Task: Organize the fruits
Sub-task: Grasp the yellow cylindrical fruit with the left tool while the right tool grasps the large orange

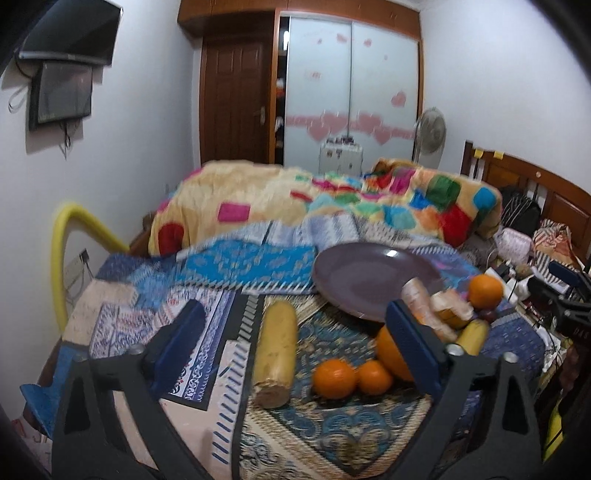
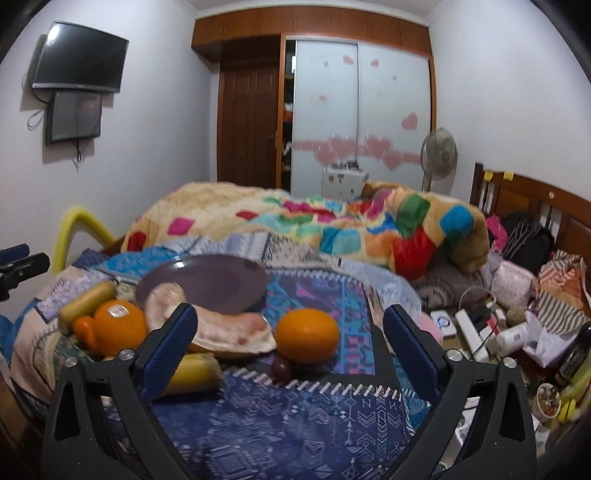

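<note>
Fruits lie in a loose cluster on a patterned bedspread (image 1: 122,321), near a purple plate (image 1: 369,275) that rests tilted on the folds of the cloth with nothing on it.

Left wrist view: a long yellow banana-like piece (image 1: 277,352) lies lengthwise between the two blue pads, touching neither. To its right, two small oranges (image 1: 334,378) sit touching each other; a larger orange (image 1: 391,354) is behind them, partly hidden by the right-hand pad. Further back, pale peeled pieces (image 1: 419,301) lean against the plate's rim, with another orange (image 1: 485,291) beside them and a yellow piece (image 1: 472,334) just below. Frame is motion-blurred; the kind of the pale pieces cannot be told.

Left gripper (image 1: 295,350): jaws stand wide, nothing clamped.

Right wrist view: one orange (image 2: 308,336) sits between the pads, apart from both, with a small dark red fruit (image 2: 280,367) touching its near side. A stickered orange (image 2: 118,326) and the pale pieces lie at left, in front of the plate.

Right gripper (image 2: 291,350): jaws wide, holding nothing.

Surroundings: a multicoloured blanket (image 1: 332,195) is heaped behind the plate; a wardrobe (image 1: 351,92) with heart decals stands at the far wall, a fan (image 1: 430,134) beside it, and a television (image 1: 70,33) is mounted high at left.
</note>
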### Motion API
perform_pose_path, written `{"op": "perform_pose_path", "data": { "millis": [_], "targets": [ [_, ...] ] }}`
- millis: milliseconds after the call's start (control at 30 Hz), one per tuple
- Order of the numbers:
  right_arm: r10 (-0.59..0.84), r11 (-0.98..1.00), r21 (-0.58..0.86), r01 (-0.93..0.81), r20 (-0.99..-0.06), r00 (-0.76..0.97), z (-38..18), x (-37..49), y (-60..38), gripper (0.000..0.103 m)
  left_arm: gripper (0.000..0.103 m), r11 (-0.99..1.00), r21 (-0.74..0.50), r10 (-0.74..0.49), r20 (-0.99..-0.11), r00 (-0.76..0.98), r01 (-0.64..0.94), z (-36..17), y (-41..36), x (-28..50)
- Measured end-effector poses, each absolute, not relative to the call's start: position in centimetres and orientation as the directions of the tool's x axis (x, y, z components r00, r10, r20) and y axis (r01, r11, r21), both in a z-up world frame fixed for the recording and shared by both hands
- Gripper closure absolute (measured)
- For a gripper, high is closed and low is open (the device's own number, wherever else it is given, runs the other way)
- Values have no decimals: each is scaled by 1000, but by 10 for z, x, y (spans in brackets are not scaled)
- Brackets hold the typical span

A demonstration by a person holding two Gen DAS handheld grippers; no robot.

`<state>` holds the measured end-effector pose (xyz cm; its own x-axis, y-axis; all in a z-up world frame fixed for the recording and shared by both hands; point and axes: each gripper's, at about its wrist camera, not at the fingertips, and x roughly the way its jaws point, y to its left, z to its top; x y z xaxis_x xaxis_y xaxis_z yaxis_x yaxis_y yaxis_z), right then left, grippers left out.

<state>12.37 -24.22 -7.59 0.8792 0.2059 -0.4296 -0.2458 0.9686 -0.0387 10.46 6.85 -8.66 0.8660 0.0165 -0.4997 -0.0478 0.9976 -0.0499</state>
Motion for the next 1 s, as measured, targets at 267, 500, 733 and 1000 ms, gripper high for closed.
{"op": "perform_pose_path", "data": {
  "millis": [267, 500, 733, 1000],
  "targets": [
    [218, 964, -15, -265, -525, 823, -85, 159, -252, 27, 28, 998, -60, -18, -654, 756, -29, -122, 91, 148],
    [252, 948, 3, -317, -615, 747, -98, 183, -248, 32, 39, 998, -60, -60, -736, 674, 24, -136, 94, 167],
    [280, 941, 65, -331, -696, 661, -114, 203, -253, 42, 52, 997, -63, -78, -783, 617, 46, -147, 92, 182],
    [285, 937, 65, -342, -710, 644, -114, 210, -249, 41, 64, 992, -111, -124, -815, 566, 57, -156, 90, 198]
  ]
}}
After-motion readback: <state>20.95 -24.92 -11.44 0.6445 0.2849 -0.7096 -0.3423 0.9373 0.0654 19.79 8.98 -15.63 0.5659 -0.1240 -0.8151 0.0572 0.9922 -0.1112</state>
